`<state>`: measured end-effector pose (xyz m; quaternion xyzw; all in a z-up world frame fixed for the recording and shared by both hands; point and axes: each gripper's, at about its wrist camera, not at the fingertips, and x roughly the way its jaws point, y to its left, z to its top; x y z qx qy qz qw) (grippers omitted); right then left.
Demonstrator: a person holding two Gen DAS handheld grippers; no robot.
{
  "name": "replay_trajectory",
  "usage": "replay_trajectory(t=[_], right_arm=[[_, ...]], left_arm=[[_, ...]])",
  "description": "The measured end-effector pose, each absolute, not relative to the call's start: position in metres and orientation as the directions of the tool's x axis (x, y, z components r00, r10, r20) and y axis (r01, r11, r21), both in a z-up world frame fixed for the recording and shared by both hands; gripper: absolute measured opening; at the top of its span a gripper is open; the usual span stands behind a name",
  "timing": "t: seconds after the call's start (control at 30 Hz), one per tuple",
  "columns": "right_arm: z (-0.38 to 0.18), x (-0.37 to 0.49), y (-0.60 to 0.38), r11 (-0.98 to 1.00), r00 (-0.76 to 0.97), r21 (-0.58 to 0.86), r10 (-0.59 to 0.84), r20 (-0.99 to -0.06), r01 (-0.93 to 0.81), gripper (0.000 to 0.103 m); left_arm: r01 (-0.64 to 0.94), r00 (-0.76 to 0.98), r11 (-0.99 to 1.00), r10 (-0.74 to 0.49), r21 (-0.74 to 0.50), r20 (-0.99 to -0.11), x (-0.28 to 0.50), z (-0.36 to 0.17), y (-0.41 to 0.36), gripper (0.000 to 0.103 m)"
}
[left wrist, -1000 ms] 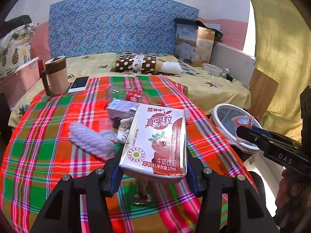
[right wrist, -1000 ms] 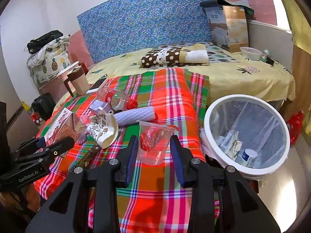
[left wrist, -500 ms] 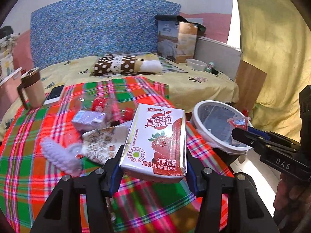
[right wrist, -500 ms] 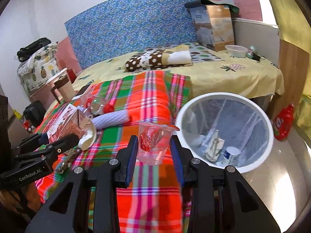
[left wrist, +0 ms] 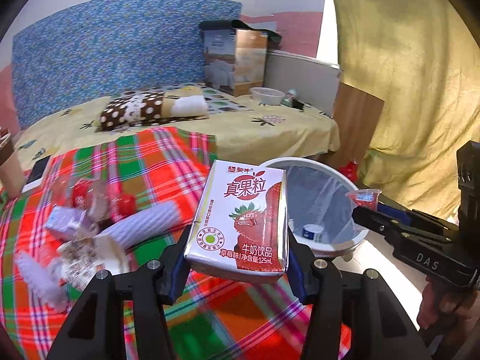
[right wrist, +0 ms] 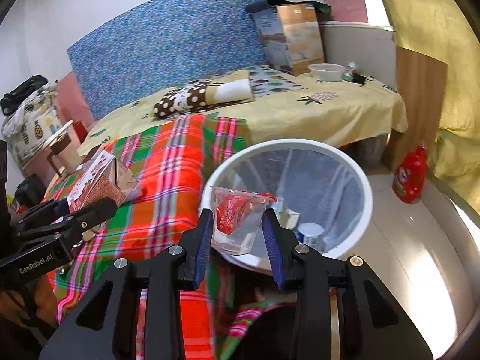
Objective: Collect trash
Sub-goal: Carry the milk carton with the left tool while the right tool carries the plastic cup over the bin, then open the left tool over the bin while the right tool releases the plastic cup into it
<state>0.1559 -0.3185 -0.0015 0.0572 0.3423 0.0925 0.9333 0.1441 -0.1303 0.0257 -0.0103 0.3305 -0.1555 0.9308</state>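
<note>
Left wrist view: the left gripper (left wrist: 237,259) clamps its jaws on the upright milk carton (left wrist: 240,216), above the plaid-covered desk (left wrist: 156,162); the white bin (left wrist: 358,237) lies just beyond, to the right.

Right wrist view: the right gripper (right wrist: 238,240) grips a clear plastic cup (right wrist: 237,220) at the bin's near rim, the mouth straight ahead. This hand is nearer, so it probably drops first.

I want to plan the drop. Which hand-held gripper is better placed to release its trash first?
Right: the right hand-held gripper holds its clear plastic cup nearer the white round bin than the strawberry milk carton.
</note>
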Motion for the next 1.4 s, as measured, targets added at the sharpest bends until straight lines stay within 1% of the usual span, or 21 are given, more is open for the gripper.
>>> replay_trajectory(t=[0.33, 0.73, 0.97, 1.1, 1.4], right_arm=[[-0.015, 0.171, -0.342, 0.982, 0.726, 0.17, 0.177, -0.664, -0.084, 0.037], [-0.029, 0.185, -0.362, 0.985, 0.685, 0.164, 0.154, -0.712, -0.051, 0.037], [-0.035, 0.19, -0.363, 0.986, 0.66, 0.155, 0.153, -0.735, -0.057, 0.037], [-0.036, 0.19, -0.365, 0.986, 0.66, 0.16, 0.156, -0.735, -0.055, 0.037], [-0.032, 0.186, -0.366, 0.985, 0.675, 0.165, 0.156, -0.721, -0.052, 0.037]], left_arm=[[0.368, 0.684, 0.919, -0.37, -0.141, -0.629, 0.178, 0.013, -0.175, 0.055], [0.422, 0.613, 0.891, -0.415, -0.166, -0.672, 0.208, -0.009, -0.211, 0.055], [0.421, 0.596, 0.892, -0.408, -0.163, -0.691, 0.217, -0.018, -0.219, 0.055], [0.419, 0.596, 0.894, -0.403, -0.16, -0.694, 0.219, -0.02, -0.221, 0.057], [0.406, 0.611, 0.899, -0.401, -0.166, -0.682, 0.219, -0.015, -0.217, 0.057]])
